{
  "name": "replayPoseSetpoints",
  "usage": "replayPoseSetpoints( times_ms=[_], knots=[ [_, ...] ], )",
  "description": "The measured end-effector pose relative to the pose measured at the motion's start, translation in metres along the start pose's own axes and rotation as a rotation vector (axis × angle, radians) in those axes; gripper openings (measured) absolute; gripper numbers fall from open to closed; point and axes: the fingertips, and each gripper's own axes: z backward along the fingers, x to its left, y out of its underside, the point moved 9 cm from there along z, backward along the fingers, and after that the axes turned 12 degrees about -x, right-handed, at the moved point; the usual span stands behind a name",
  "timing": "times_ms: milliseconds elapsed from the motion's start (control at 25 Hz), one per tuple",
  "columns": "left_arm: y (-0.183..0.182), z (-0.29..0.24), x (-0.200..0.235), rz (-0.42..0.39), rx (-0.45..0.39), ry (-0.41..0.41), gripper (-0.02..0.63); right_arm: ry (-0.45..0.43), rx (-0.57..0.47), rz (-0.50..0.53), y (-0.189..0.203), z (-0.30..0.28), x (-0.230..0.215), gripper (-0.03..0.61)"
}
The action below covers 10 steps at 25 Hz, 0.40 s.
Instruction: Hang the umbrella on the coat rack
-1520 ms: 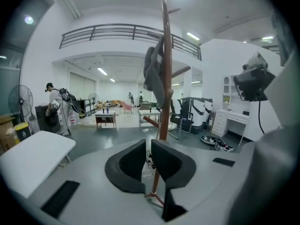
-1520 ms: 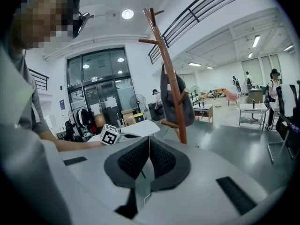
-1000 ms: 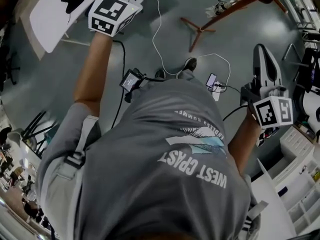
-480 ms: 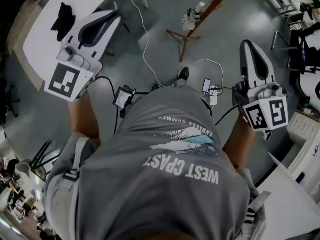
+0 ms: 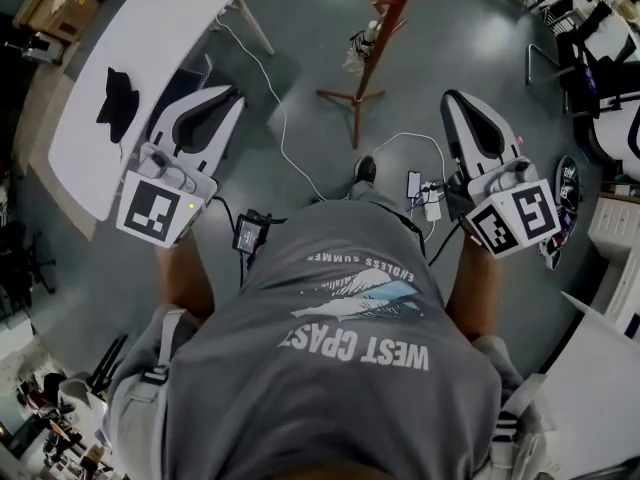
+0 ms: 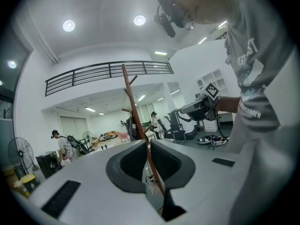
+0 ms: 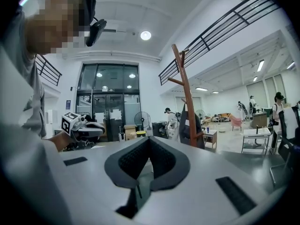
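The reddish wooden coat rack point(image 5: 388, 16) stands on the grey floor ahead of me. A small pale bundle point(image 5: 362, 45) hangs low on its pole; I cannot tell whether it is the umbrella. My left gripper point(image 5: 231, 95) is shut and holds nothing, pointing towards the white table point(image 5: 160, 28). My right gripper point(image 5: 455, 98) is also shut and empty. In the left gripper view the rack's pole point(image 6: 132, 108) shows just above the closed left gripper point(image 6: 148, 142). The right gripper view has the rack point(image 7: 186, 97) to the right of the closed right gripper point(image 7: 150, 139).
A black cloth-like item point(image 5: 117, 104) lies on the white table. White and black cables point(image 5: 285, 143) and a phone point(image 5: 413, 184) trail on the floor by my foot. Chairs and shelves point(image 5: 610, 78) crowd the right side. Other people stand far off.
My left gripper has drawn back from the table top towards my body, empty. The right gripper has shifted slightly. The head view now takes in more of the table and rack.
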Motion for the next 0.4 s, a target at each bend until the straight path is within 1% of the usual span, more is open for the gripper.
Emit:
replayPoseSetpoints(
  times_ms=[400],
  knots=[
    [0.016,-0.021,-0.005,0.027,0.044,0.056,0.037,0.004,0.015,-0.016,0.004,-0.002,-0.010,0.027]
  ],
)
